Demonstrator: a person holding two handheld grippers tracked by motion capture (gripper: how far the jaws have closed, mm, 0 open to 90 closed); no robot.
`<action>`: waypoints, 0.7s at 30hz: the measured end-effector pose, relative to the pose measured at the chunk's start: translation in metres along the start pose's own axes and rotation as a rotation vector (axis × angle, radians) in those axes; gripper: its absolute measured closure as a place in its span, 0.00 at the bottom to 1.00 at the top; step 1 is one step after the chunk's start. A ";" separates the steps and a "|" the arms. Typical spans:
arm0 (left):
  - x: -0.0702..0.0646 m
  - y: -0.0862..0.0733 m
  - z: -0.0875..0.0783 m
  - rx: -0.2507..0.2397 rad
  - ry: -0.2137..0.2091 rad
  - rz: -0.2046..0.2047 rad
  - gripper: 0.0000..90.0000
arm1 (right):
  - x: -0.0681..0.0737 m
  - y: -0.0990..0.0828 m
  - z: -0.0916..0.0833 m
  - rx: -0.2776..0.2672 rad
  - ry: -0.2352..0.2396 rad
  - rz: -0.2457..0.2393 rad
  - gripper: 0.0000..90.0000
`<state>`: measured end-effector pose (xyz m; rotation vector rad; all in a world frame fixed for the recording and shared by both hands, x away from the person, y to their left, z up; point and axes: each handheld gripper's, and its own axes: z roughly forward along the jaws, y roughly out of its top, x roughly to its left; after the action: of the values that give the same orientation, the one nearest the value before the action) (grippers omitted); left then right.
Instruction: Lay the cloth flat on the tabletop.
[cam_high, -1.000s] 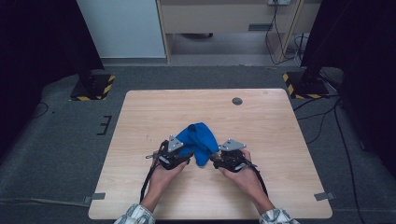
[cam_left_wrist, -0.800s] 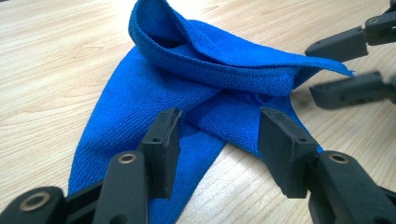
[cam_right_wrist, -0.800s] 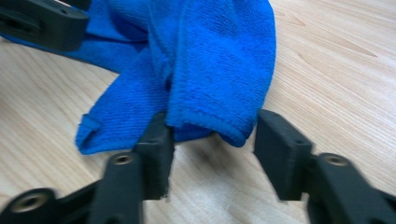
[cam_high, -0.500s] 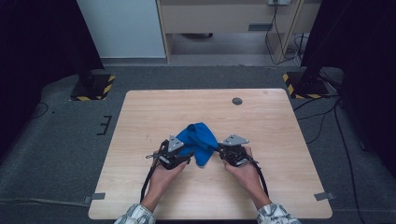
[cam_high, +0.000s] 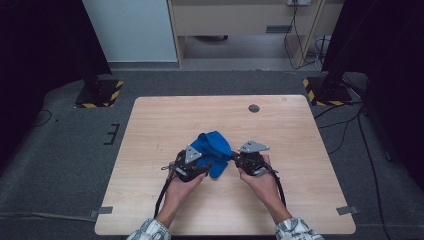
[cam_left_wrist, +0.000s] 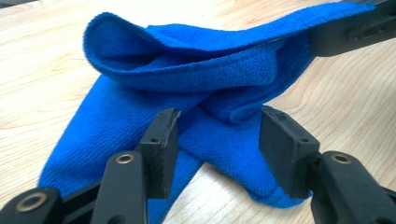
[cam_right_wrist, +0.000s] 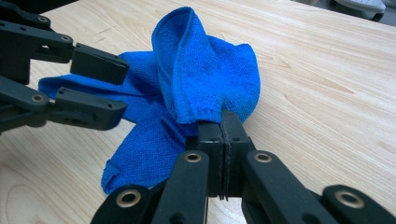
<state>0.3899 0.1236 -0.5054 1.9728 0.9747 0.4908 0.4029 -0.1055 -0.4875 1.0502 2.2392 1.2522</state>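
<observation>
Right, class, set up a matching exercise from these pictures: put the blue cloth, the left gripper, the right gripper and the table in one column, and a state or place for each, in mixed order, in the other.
Things:
1. blue cloth
2. left gripper
3. right gripper
4. table

States or places:
A. jaws pressed together on an edge of the cloth
B. pale wood with a small dark round spot near the far edge
C. bunched in folds between the two grippers
D. jaws apart, one on each side of a fold

Pairs: 1-C, 2-D, 3-A, 4-B
</observation>
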 end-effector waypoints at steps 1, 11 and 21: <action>-0.001 0.000 0.001 0.001 0.001 0.001 0.52 | 0.000 0.000 0.000 -0.002 -0.002 -0.002 1.00; -0.011 0.013 0.015 -0.019 -0.005 -0.013 0.45 | -0.002 0.004 -0.003 -0.010 0.018 0.040 1.00; -0.021 0.022 0.030 -0.044 0.023 -0.056 0.37 | -0.010 0.004 -0.009 -0.022 0.027 0.072 1.00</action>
<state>0.4063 0.0844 -0.5028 1.8991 1.0222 0.5010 0.4054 -0.1174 -0.4798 1.1211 2.2202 1.3250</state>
